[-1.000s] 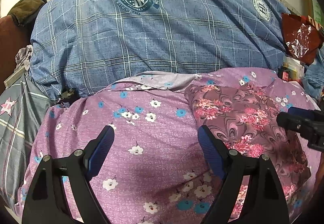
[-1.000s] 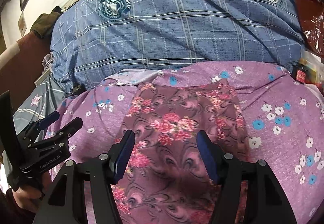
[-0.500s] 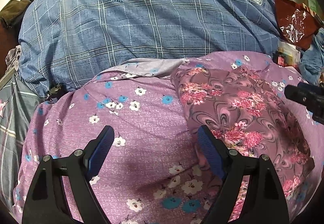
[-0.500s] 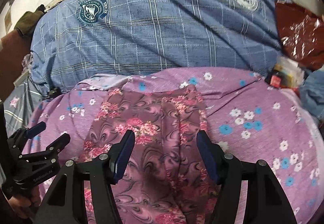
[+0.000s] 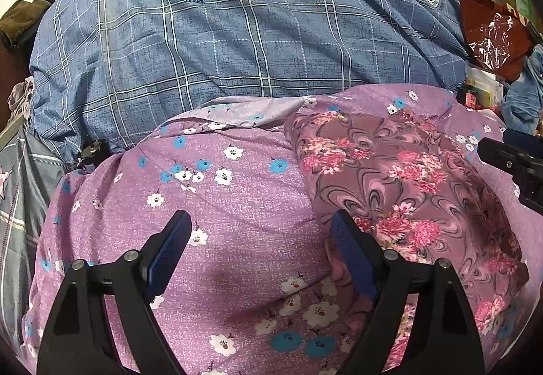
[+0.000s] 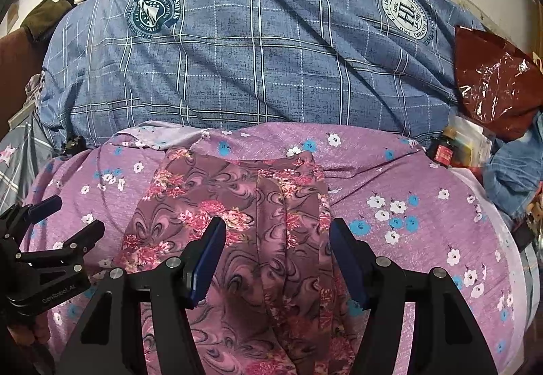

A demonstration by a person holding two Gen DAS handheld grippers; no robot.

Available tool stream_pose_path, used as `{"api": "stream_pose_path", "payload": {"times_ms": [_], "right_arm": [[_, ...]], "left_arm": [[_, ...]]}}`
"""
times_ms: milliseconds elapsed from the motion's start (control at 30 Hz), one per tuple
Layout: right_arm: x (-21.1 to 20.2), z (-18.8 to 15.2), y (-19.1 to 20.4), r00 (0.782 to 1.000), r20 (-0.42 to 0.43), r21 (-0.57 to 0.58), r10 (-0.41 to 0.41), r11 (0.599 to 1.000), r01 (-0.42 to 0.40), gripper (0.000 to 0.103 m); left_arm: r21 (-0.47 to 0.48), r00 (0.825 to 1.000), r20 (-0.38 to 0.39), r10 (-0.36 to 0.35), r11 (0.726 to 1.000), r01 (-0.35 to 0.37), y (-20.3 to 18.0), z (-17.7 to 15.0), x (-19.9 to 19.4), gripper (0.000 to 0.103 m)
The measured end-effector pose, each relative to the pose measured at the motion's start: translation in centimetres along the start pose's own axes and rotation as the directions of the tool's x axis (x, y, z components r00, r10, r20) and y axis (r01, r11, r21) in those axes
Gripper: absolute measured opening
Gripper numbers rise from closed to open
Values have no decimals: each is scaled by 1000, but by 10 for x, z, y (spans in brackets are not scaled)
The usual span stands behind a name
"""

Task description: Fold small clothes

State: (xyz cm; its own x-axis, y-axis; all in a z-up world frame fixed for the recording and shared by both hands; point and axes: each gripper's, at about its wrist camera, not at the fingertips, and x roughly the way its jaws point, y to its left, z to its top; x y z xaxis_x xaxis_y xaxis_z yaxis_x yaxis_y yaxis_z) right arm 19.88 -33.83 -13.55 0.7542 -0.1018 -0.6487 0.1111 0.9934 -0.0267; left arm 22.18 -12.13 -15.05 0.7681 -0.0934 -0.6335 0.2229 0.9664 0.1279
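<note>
A mauve garment [image 6: 237, 202] with pink flowers and dark swirls lies lengthwise on the purple flowered sheet [image 6: 407, 191], with a long crease down its middle. My right gripper [image 6: 276, 247] hovers open just over its near part, and nothing is pinched between the blue pads. In the left wrist view the same garment [image 5: 390, 178] lies to the right. My left gripper [image 5: 261, 239] stands open over the bare sheet [image 5: 220, 205], its right finger [image 5: 349, 246] at the garment's left edge. Each gripper shows in the other's view: the right gripper [image 5: 509, 157], the left gripper [image 6: 57, 225].
A bulky blue checked quilt [image 6: 254, 62] fills the back. A red plastic bag [image 6: 492, 86], small boxes [image 6: 454, 144] and blue cloth [image 6: 516, 171] crowd the right side. A grey checked cover [image 5: 20, 191] lies at the left. A hand [image 6: 20, 331] holds the left gripper.
The right wrist view has swung to the right, so the garment sits further left in it. The left view shifted slightly. The garment has not moved and both grippers' jaws stay as they were.
</note>
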Motion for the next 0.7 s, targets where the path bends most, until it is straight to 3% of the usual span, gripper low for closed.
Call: {"api": "stream_pose_path", "payload": {"times_ms": [467,700], "right_arm": [[0,-1,1,1000,1,-19,-13,1000,13,65],[2,-4,-2,1000,-4,-34,-26,999,26,65]], "left_arm": [[-6,1000,0,-8,1000,8,0,0,1,85],[-37,998,-17,-61,998,60,0,1,4,85]]}}
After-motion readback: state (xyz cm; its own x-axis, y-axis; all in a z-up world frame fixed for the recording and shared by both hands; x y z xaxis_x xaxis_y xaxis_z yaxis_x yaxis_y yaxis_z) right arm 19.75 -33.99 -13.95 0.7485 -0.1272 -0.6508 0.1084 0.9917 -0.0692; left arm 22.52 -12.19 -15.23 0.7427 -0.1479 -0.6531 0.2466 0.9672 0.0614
